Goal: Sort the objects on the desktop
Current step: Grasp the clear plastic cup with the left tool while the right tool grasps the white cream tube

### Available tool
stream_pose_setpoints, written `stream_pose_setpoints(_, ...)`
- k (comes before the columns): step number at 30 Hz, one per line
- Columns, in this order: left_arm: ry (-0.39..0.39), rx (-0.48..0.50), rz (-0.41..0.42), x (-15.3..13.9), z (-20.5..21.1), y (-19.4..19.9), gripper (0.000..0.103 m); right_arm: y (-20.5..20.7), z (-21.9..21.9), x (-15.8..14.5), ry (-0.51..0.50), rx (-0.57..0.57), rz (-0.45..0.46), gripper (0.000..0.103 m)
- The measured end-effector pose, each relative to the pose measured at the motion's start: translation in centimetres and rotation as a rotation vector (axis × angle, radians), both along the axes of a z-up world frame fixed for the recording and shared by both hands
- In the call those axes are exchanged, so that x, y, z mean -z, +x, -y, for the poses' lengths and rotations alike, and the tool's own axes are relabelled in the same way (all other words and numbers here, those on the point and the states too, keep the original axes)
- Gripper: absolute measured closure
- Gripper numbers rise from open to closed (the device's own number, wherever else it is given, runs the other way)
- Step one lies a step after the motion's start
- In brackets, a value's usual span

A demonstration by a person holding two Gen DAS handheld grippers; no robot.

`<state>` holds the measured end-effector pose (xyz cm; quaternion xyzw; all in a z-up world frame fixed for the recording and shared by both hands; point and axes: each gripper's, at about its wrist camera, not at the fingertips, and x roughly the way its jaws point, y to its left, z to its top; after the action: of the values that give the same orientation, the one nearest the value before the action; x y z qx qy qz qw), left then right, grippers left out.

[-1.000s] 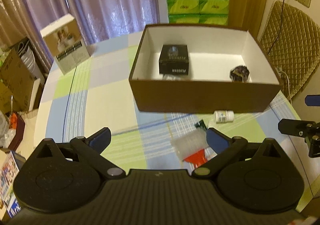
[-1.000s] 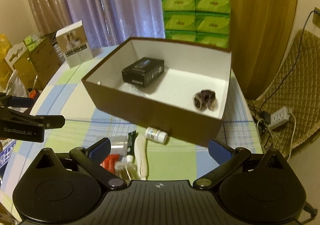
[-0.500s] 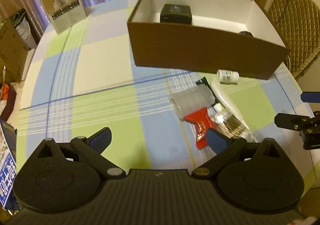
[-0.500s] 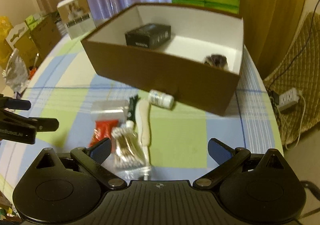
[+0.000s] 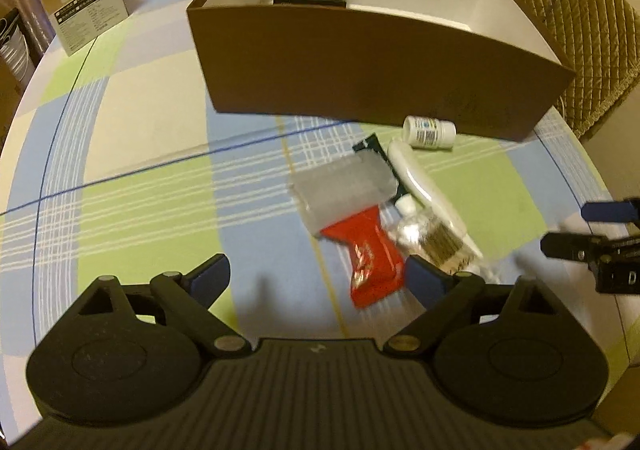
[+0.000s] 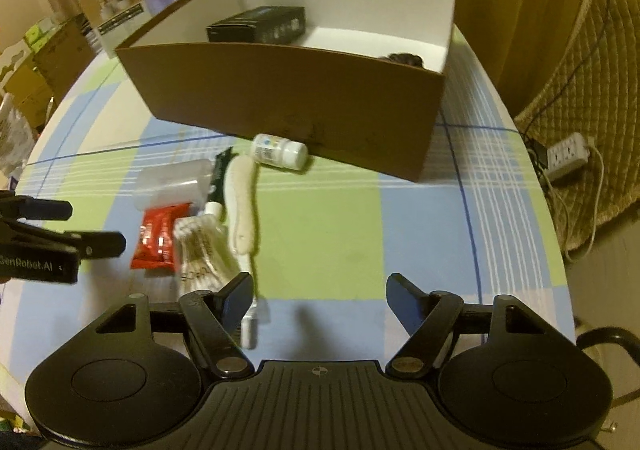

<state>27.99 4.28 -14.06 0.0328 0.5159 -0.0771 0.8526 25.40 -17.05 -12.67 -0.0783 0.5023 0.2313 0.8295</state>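
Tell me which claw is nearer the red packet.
Left. The left claw hangs just short of the red packet, whose near end lies beside its right finger. The right claw sits further right, past the cotton swab bag.

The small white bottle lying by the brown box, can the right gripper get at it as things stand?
Probably yes. The right gripper is open and empty, and the white bottle lies apart from the pile, with bare tablecloth between. The brown box close behind leaves little room.
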Motion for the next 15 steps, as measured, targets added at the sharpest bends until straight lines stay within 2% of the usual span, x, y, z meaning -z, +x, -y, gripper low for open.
stream_pose_setpoints(8,-0.023,-0.043,-0.011,1.0,1.4,3.7,0.010,1.8,1.4,0.7,0.003,0.035,-0.027,0.031)
stream_pose_setpoints(15,-0.010,-0.070,-0.046,2.3,2.5,6.4,0.010,3.6,2.0,1.3,0.007,0.047,-0.045,0.031)
